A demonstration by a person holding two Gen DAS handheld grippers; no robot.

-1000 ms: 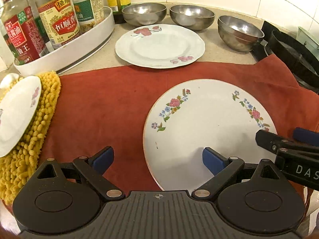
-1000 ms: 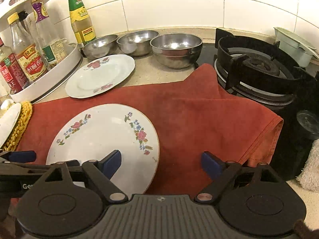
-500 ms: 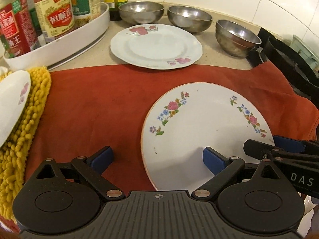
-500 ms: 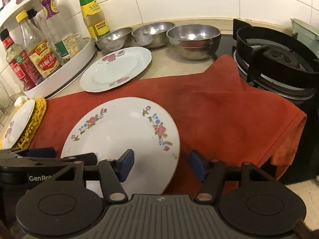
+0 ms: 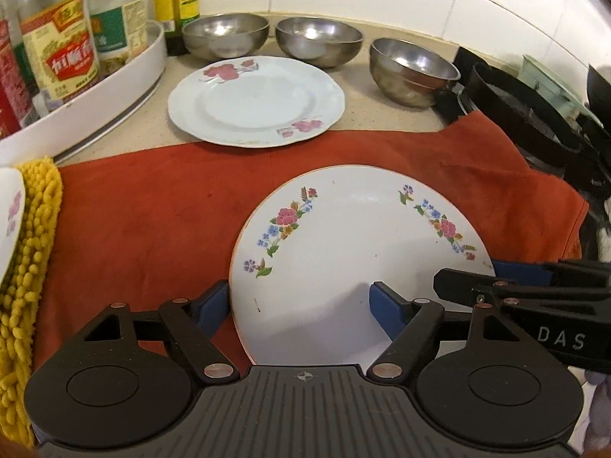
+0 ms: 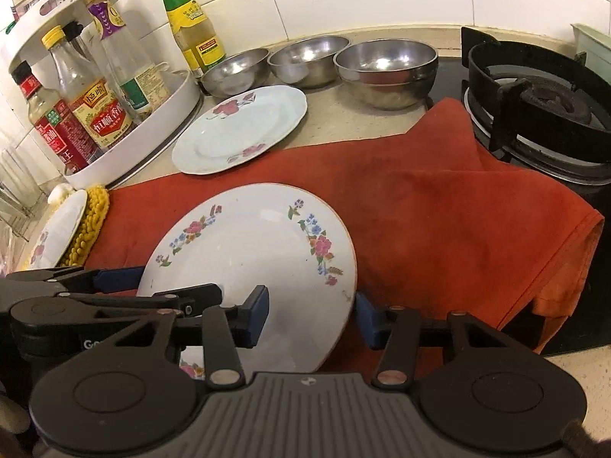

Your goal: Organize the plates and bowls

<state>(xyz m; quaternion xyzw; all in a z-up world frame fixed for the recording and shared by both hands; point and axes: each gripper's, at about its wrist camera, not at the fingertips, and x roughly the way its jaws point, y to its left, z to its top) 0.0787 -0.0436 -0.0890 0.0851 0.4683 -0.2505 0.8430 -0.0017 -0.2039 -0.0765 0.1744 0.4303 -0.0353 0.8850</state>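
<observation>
left hand-held gripper (image 5: 299, 301) closing | right hand-held gripper (image 6: 311, 315) closing | floral plate (image 5: 355, 252) between, contact unclear

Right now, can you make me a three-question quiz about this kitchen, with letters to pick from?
1. Where does the big flowered plate lie?
A. on the red cloth
B. on the stove
C. in the white rack

2. How many steel bowls stand by the wall?
A. one
B. three
C. five

3. What is the right claw doing?
A. holding a bottle
B. closing around the plate's edge
C. resting in a bowl

Answers: 1 A, red cloth shows all round it. 2 B, three stand in a row. 3 B, the rim sits between its blue pads.
</observation>
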